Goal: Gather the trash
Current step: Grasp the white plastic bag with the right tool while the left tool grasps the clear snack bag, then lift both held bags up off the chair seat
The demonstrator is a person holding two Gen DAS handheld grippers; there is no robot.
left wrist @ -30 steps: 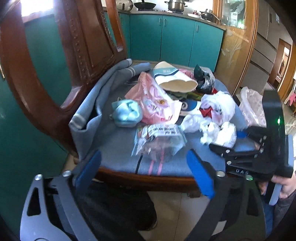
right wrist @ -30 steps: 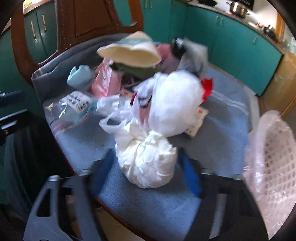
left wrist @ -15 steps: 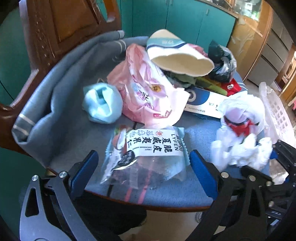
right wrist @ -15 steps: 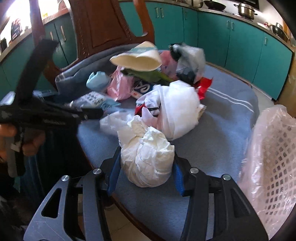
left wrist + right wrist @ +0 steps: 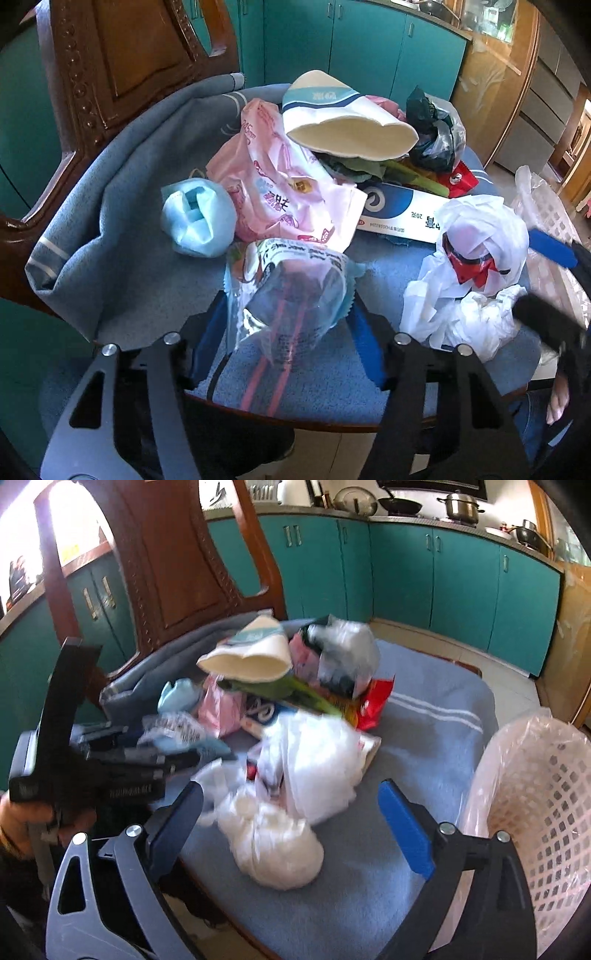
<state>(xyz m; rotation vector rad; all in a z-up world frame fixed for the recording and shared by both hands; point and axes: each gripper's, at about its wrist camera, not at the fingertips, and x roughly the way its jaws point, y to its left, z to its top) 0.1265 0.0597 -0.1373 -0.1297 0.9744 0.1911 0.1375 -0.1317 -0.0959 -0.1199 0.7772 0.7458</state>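
Clear snack wrapper (image 5: pixel 291 291) sat at the chair's (image 5: pixel 110 62) front edge, pinched in our left gripper (image 5: pixel 288 332) — closed on it. Right gripper (image 5: pixel 291 827) wide open, empty, white wad (image 5: pixel 277 845) between its fingers. We judged: lift wrapper gently, carry to basket (image 5: pixel 546 812) — crinkly film slips.

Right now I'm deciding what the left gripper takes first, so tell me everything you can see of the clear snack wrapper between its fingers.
The clear snack wrapper is crinkled transparent plastic with pale blue serrated edges and a white label printed in black characters. It looks nearly empty and is tilted up off the blue blanket. The left gripper has its blue fingers closed against both sides. Its far end meets the pink plastic bag.
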